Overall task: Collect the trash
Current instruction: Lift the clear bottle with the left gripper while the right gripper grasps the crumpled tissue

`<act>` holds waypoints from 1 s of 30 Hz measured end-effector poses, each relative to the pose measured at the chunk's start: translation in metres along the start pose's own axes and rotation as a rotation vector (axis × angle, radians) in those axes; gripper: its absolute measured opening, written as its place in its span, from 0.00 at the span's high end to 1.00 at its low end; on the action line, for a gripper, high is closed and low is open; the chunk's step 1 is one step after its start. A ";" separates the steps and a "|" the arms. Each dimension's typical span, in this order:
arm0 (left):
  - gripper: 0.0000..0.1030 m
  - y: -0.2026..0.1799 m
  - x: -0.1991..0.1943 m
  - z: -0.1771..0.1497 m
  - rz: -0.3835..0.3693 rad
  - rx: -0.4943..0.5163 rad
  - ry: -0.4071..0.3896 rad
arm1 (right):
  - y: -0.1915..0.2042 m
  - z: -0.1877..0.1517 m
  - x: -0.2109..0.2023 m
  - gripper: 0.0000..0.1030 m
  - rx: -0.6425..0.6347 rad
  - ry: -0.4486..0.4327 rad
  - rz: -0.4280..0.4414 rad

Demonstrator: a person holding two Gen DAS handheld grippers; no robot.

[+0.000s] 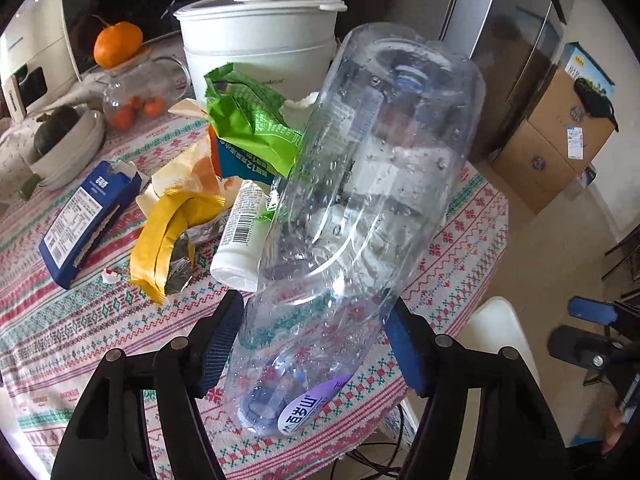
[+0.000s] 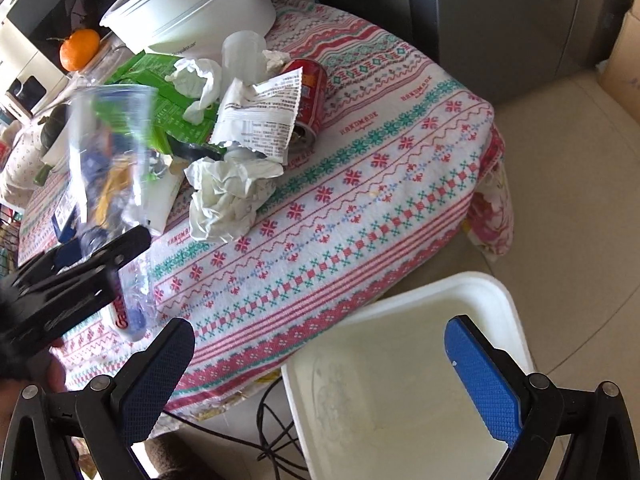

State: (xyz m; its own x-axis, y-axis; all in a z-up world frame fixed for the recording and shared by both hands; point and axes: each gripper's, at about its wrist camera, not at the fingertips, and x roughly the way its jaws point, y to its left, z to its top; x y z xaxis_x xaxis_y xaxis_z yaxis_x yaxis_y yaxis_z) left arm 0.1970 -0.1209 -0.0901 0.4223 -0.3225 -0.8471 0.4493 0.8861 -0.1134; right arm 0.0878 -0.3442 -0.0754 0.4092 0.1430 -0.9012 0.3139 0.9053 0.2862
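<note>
My left gripper [image 1: 312, 340] is shut on a clear plastic bottle [image 1: 360, 200] and holds it above the table; it also shows blurred in the right wrist view [image 2: 112, 168]. My right gripper [image 2: 320, 364] is open and empty, over the table's front edge and a white bin [image 2: 400, 380] on the floor. Trash lies on the table: a yellow wrapper [image 1: 168, 240], a green wrapper [image 1: 248, 128], a blue carton [image 1: 88, 220], a white tube [image 1: 240, 236], crumpled tissues [image 2: 228, 196], a printed white wrapper [image 2: 260, 120] and a red can [image 2: 312, 100].
A white cooker [image 1: 260, 44] stands at the table's back. An orange [image 1: 118, 42] sits on a glass jar [image 1: 136, 92]. A bowl with a dark squash [image 1: 60, 136] is at the left. Cardboard boxes [image 1: 560, 140] stand on the floor at right. Cables [image 2: 276, 436] lie under the table.
</note>
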 end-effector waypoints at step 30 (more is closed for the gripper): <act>0.31 0.080 -0.064 -0.031 -0.009 -0.221 -0.058 | 0.056 0.050 0.138 0.59 0.144 -0.014 0.107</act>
State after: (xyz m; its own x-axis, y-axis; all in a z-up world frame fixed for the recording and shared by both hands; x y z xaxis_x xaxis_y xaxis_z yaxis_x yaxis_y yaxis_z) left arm 0.1812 -0.0191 -0.0608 0.4669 -0.3436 -0.8149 0.2729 0.9325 -0.2368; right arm 0.2045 -0.2939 -0.1671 0.4582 0.2294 -0.8588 0.3866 0.8185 0.4249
